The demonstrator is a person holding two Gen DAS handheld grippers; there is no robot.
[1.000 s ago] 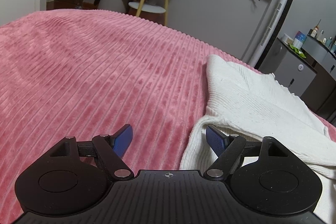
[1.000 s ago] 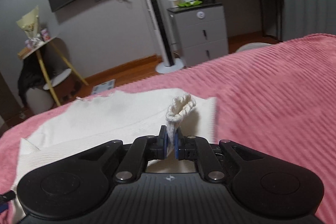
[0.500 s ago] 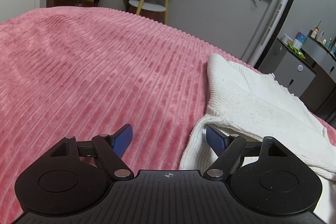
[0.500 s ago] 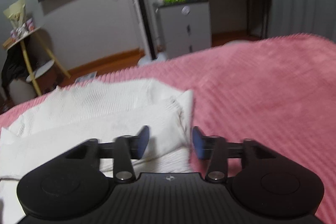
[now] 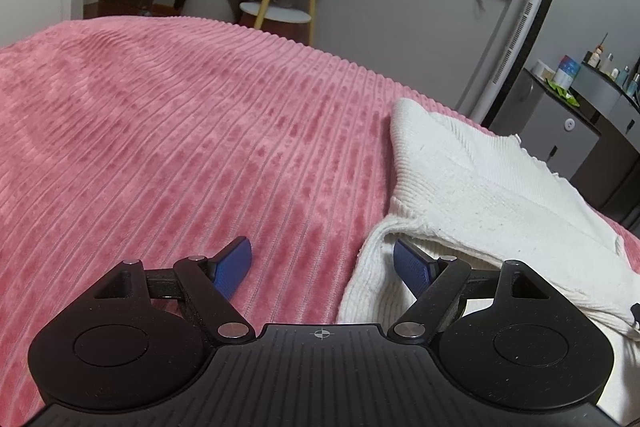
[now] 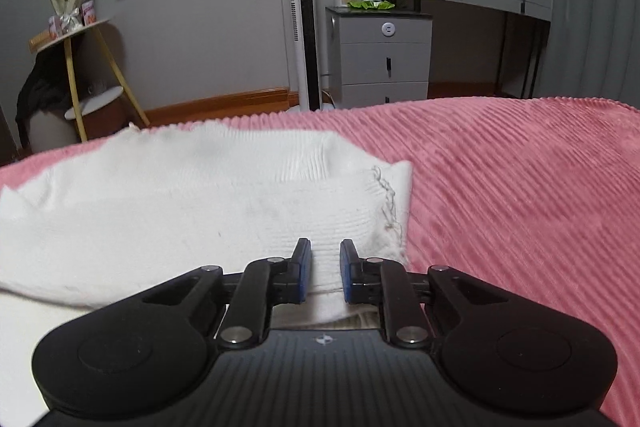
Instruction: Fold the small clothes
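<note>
The right gripper (image 6: 325, 269) has its blue pads drawn close, a narrow gap left between them; its jaws have just been closing, and a ridge of white knit stands in that gap, though whether the pads actually press it I cannot tell. From there the white knitted garment (image 6: 192, 211) spreads out toward ten and eleven o'clock, folded over itself, with a frayed edge at about one o'clock of the pads. It lies on the pink ribbed blanket (image 6: 520, 195), which fills the view from one to four o'clock.

The left gripper (image 5: 322, 269) is spread wide, nothing between its pads. Its left pad hangs over the bare pink ribbed blanket (image 5: 160, 147); its right pad sits at the near fold of the white knitted garment (image 5: 480, 195), which runs off toward two o'clock.

Farther out, at twelve o'clock of the right view, stand a tall white tower fan (image 6: 301, 15) and a grey drawer unit (image 6: 384, 59).
</note>
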